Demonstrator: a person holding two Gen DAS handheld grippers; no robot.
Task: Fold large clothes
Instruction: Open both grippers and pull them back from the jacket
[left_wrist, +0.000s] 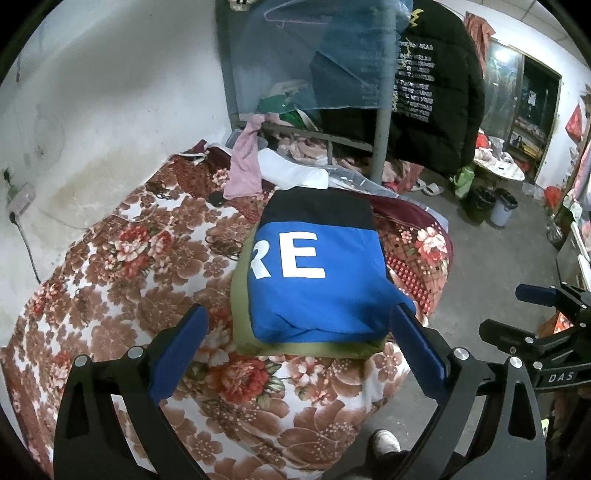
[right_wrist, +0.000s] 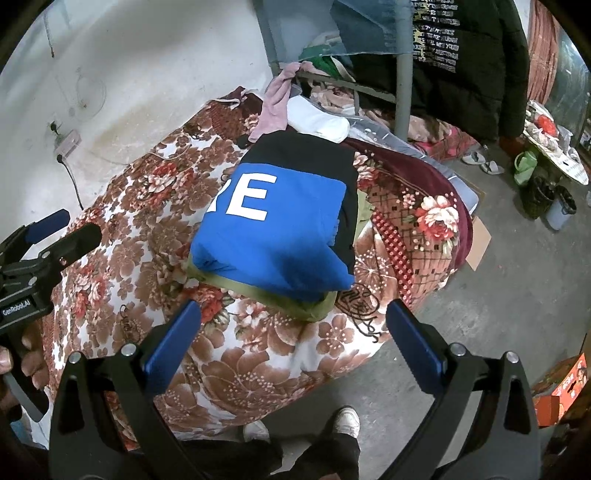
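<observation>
The left gripper (left_wrist: 295, 321) stood wide, its blue pads (left_wrist: 417, 347) apart and holding nothing; the right gripper (right_wrist: 293, 317) was equally wide and empty. Both hung just short of the near edge of the folded blue-and-black sweatshirt (left_wrist: 317, 273), which lay on an olive-green garment (left_wrist: 295, 349), the pair stacked on the floral quilt (left_wrist: 122, 266) covering the bed.

The sweatshirt lay straight ahead of both tools and a little below them. From the left wrist view its near blue fold sat between the fingertips, the right-hand pad almost at its corner; from the right wrist view the bundle sat ahead and slightly left. So the left gripper seemed the nearer, though only just.

The bundle's long axis ran away from the grippers, blue end near, black band far, white letters "RE" upright to the holder. It looked fully folded.
</observation>
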